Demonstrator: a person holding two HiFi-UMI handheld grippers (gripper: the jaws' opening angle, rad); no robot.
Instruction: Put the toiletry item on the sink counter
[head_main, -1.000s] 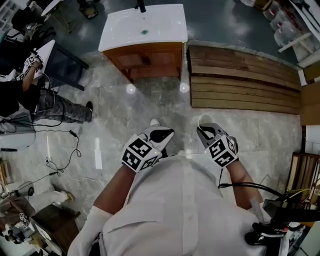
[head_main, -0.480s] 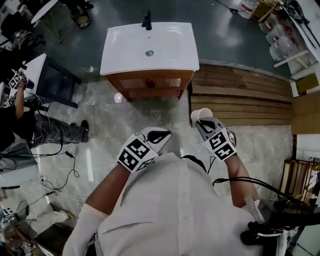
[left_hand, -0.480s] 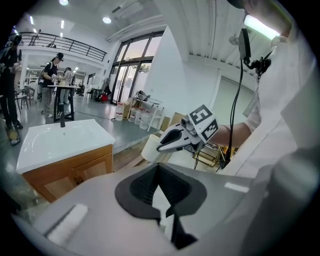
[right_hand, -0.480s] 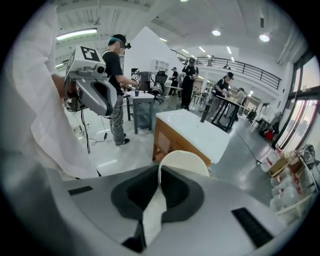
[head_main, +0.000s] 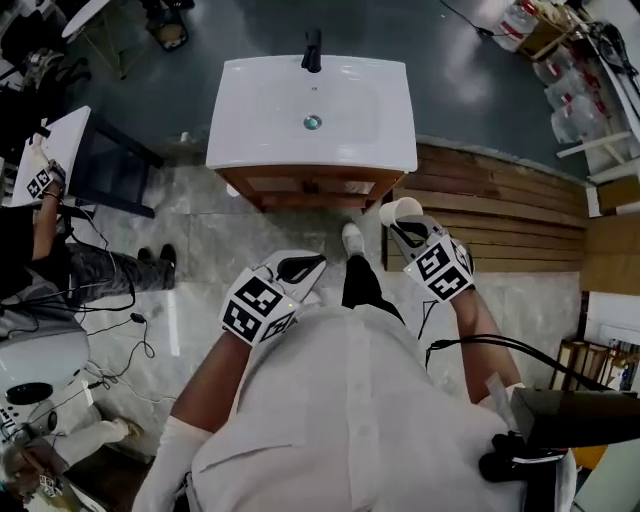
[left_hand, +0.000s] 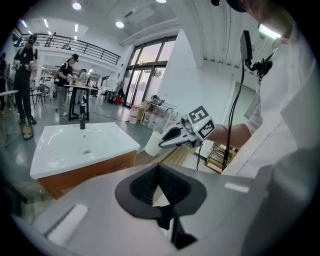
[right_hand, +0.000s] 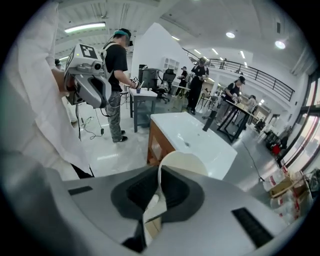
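Right claw (head_main: 408, 232) clamps the rim of the white cup (head_main: 398, 211), held above the floor (head_main: 225, 250) just short of the sink tabletop (head_main: 245, 140); left claw (head_main: 300, 268) empty, jaws together; faucet (head_main: 313, 48) at the tabletop's far edge; wooden planks (head_main: 500, 215) lie to the right; the person's shoe (head_main: 351, 238) steps before the cabinet (head_main: 310, 186).

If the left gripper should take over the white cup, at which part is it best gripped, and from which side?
Probably the rim opposite the right gripper. The white cup is pinched there by its thin wall, one jaw inside and one outside, so the far rim is free. The left gripper could come from the cup's left, one jaw into the open mouth.
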